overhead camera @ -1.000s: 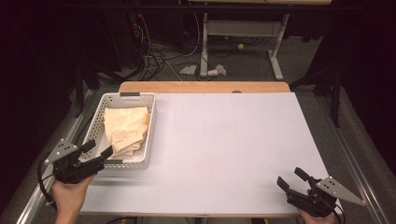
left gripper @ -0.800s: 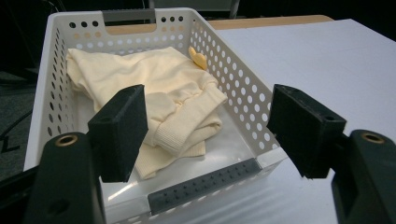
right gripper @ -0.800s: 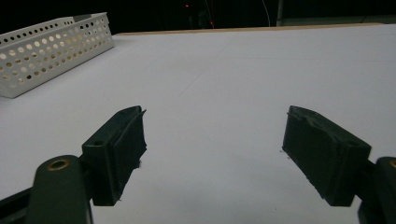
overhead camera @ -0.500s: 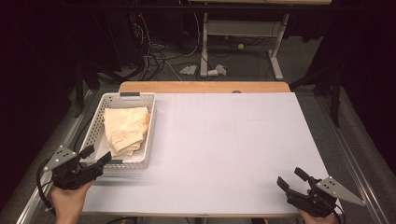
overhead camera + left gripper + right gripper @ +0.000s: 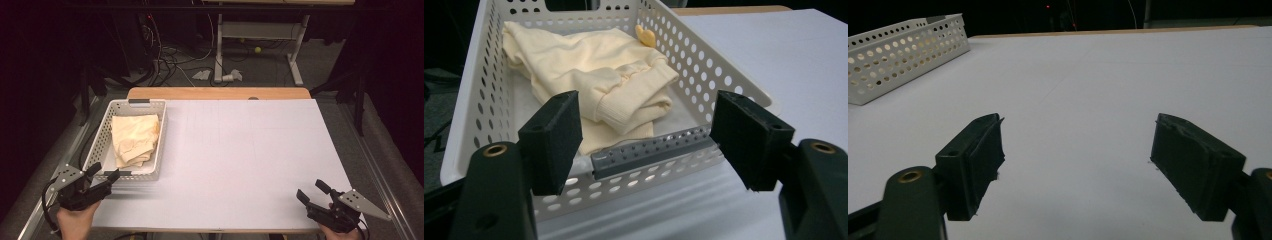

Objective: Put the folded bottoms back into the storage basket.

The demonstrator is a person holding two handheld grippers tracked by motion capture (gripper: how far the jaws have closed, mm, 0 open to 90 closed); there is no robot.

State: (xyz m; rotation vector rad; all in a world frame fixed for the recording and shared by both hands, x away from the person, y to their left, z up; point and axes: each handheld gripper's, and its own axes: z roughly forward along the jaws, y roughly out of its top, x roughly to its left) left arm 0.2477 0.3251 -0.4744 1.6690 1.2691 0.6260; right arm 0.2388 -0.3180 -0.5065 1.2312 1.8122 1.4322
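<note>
A white perforated basket [image 5: 160, 142] stands at the table's left side and holds a folded cream garment [image 5: 134, 139]. My left gripper [image 5: 104, 172] hovers open just before the basket's near wall, nothing between its jaws. In the left gripper view the basket's near rim [image 5: 649, 150] runs between the two pads, and the cream garment [image 5: 599, 85] lies behind it. My right gripper [image 5: 312, 192] rests open at the table's near right corner, over bare white tabletop. In the right gripper view the basket [image 5: 903, 52] stands far off at the upper left.
The white table [image 5: 250, 155] stretches wide between the two grippers. A wooden strip [image 5: 220, 93] edges its far side. Beyond it, on the dark floor, are cables and a desk frame [image 5: 260, 35]. A metal rail [image 5: 75, 145] runs along the table's left side.
My left gripper has drawn back and down from over the basket's near end to just in front of its near wall. The right gripper has stayed put.
</note>
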